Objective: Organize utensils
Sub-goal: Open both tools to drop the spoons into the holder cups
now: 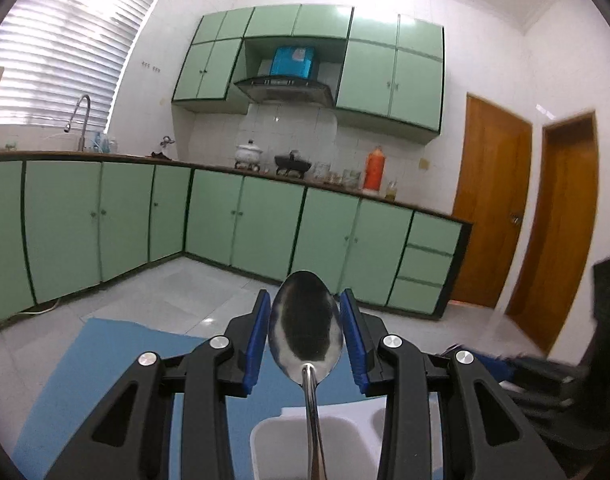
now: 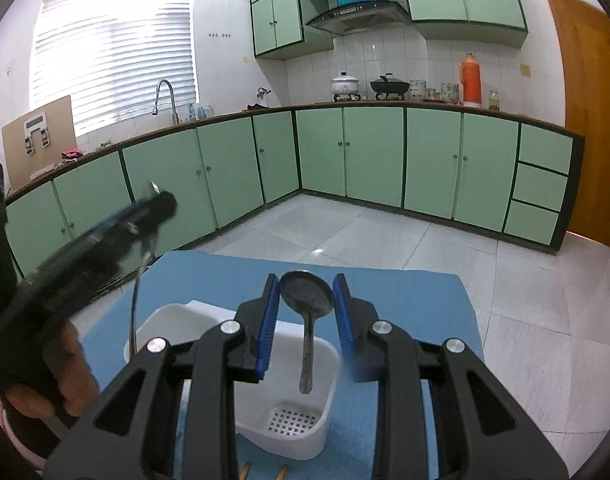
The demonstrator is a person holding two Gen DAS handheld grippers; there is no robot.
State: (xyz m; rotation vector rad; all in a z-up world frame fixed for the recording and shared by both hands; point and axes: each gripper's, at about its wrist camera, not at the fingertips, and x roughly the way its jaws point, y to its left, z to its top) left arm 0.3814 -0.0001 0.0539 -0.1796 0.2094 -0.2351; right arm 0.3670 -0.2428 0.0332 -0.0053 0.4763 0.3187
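Observation:
My left gripper [image 1: 305,312] is shut on the bowl of a shiny metal spoon [image 1: 307,320], whose handle hangs down over a white utensil caddy [image 1: 273,440]. My right gripper [image 2: 306,294] is shut on the bowl of a darker spoon [image 2: 306,296], its handle hanging down into the right compartment of the caddy [image 2: 305,436], above the perforated bottom. The left gripper [image 2: 145,216] also shows blurred at the left of the right wrist view, with its spoon's handle [image 2: 133,312] reaching into the caddy's left compartment.
The caddy stands on a blue mat [image 2: 405,300] on a table. Two wooden stick ends [image 2: 265,472] show at the bottom edge. Green cabinets [image 2: 373,152], a tiled floor [image 2: 385,236] and wooden doors [image 1: 489,200] lie beyond.

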